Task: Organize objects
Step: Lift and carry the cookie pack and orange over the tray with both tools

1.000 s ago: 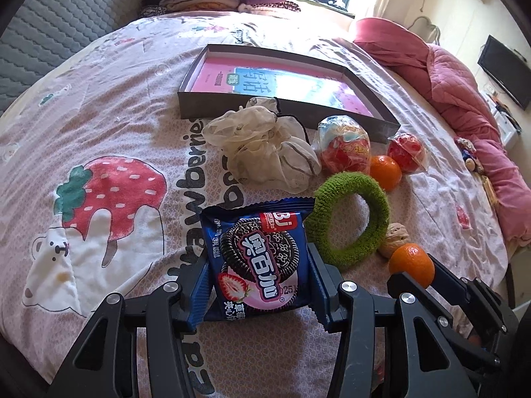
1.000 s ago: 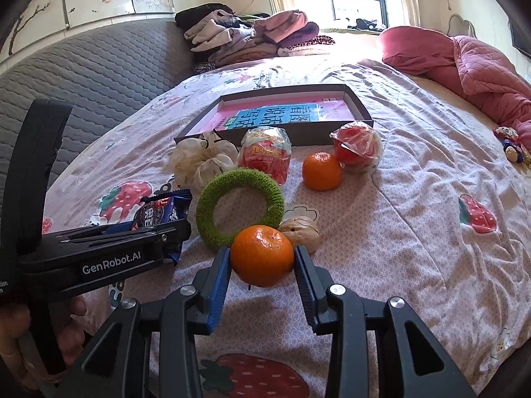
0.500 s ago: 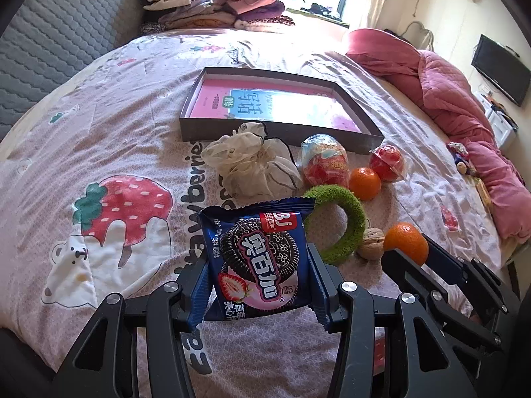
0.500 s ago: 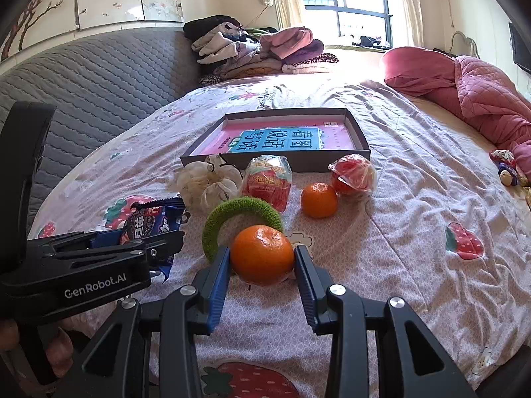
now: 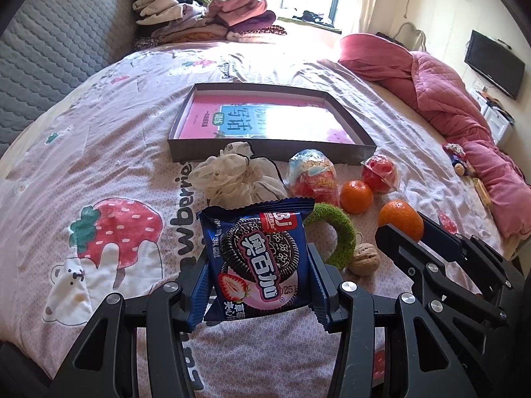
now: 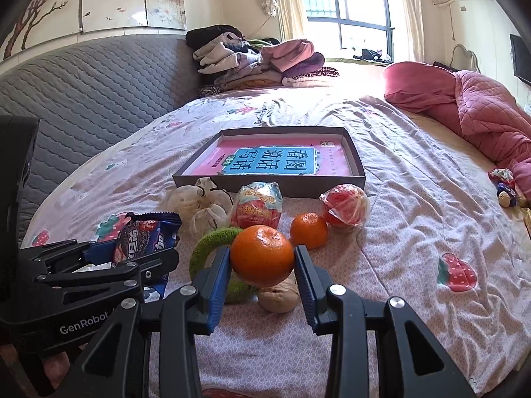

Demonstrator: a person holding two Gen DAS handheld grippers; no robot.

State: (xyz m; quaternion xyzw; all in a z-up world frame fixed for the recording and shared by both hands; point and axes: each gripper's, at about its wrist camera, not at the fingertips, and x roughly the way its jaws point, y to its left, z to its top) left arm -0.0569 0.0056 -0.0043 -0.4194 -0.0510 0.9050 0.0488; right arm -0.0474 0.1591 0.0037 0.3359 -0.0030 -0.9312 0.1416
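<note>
My left gripper [image 5: 259, 285] is shut on a blue cookie packet [image 5: 259, 258] and holds it above the bed; the packet also shows in the right wrist view [image 6: 142, 238]. My right gripper [image 6: 262, 275] is shut on an orange [image 6: 262, 255], lifted above the sheet; the orange also shows in the left wrist view [image 5: 400, 219]. A grey box [image 5: 351, 152] with a pink book [image 5: 252, 119] inside lies further up the bed. The box also shows in the right wrist view [image 6: 356, 159].
On the sheet lie a green ring [image 5: 341, 235], a walnut [image 5: 365, 258], a second orange [image 5: 356, 195], a cream cloth pouch [image 5: 232, 175], a wrapped snack [image 5: 312, 175] and a red wrapped ball [image 5: 380, 172]. A pink quilt [image 5: 448, 83] lies right, folded clothes [image 5: 205, 16] at the back.
Both grippers have risen and pulled back from the bed, carrying the packet and the orange. The objects on the sheet look smaller and farther below.
</note>
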